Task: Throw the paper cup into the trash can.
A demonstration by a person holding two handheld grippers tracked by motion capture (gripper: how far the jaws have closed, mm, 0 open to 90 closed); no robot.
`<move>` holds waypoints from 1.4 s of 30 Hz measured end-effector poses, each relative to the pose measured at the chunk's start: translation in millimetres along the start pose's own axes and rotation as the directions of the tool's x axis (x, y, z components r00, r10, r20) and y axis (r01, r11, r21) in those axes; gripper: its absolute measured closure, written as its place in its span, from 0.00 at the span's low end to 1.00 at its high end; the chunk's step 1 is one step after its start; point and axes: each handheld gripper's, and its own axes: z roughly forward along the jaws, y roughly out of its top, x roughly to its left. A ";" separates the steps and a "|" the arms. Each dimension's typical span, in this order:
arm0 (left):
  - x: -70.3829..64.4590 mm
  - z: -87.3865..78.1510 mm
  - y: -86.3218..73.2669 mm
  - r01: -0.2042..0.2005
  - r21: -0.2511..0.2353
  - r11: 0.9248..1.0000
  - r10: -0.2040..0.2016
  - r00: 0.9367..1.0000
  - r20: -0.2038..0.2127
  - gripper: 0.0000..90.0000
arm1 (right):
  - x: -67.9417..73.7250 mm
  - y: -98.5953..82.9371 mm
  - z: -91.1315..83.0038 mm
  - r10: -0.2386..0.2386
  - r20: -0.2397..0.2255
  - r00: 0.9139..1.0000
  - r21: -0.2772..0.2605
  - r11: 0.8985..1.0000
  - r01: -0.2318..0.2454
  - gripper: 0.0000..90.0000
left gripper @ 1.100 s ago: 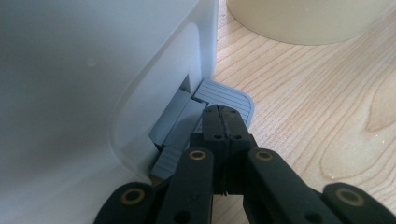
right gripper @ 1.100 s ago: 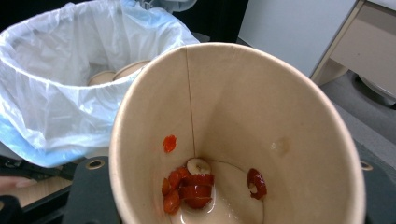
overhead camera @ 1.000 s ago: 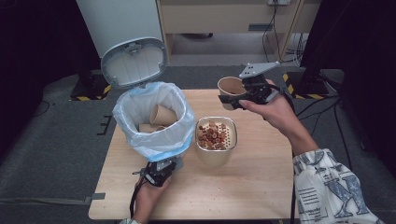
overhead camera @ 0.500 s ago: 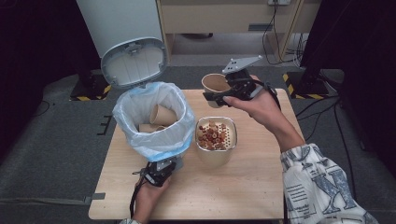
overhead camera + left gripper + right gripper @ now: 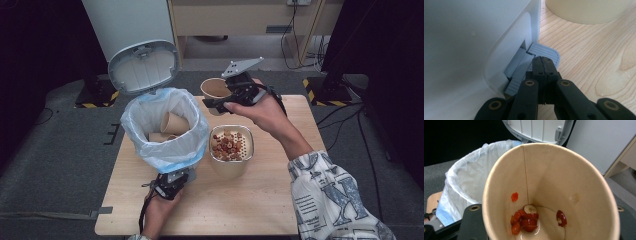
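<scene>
— What have the right-hand jaws got hold of?

— A paper cup [image 5: 216,90]. The right gripper [image 5: 220,104] is clamped on its rim, one jaw on each side of the wall, and the cup is held up in the air, tilted, between the bin [image 5: 165,131] and the far edge of the table [image 5: 280,200]. In the right gripper view a few red fruit slices [image 5: 525,220] sit stuck at the bottom of it, with a little liquid.

— And the other gripper?

— The left gripper [image 5: 543,65] has its jaws pressed tight together, nothing between them. The tips rest on the grey pedal [image 5: 544,51] at the foot of the bin, near the front edge of the table.

— Is the bin open?

— Yes, its lid [image 5: 144,66] stands up at the back. Inside there's a pale blue bag [image 5: 172,155] folded over the rim, and I can see other paper cups [image 5: 172,124] lying in it.

— What's next to it?

— A bowl [image 5: 231,145] just beside the bin, with a strainer in it carrying red and pale bits of fruit. The held cup hangs just beyond that bowl.
</scene>
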 end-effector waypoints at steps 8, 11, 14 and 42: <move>0.0 0.0 0.0 0.001 0.000 1.000 -0.001 1.000 0.000 1.00 | 6.5 9.4 10.5 -0.001 -0.012 1.000 -0.003 1.000 0.001 0.40; -0.2 0.0 0.1 0.001 0.000 1.000 -0.001 1.000 -0.001 1.00 | 8.2 12.4 14.9 -0.003 -0.015 1.000 -0.003 1.000 0.003 0.39; -0.2 0.1 0.0 -0.004 0.001 1.000 0.004 1.000 -0.002 1.00 | 9.8 14.9 20.0 0.004 -0.019 1.000 -0.011 1.000 -0.004 0.39; 0.0 0.3 -0.3 0.002 -0.005 1.000 -0.002 1.000 -0.001 1.00 | 36.0 22.1 84.9 0.001 -0.098 0.995 0.010 1.000 0.000 0.39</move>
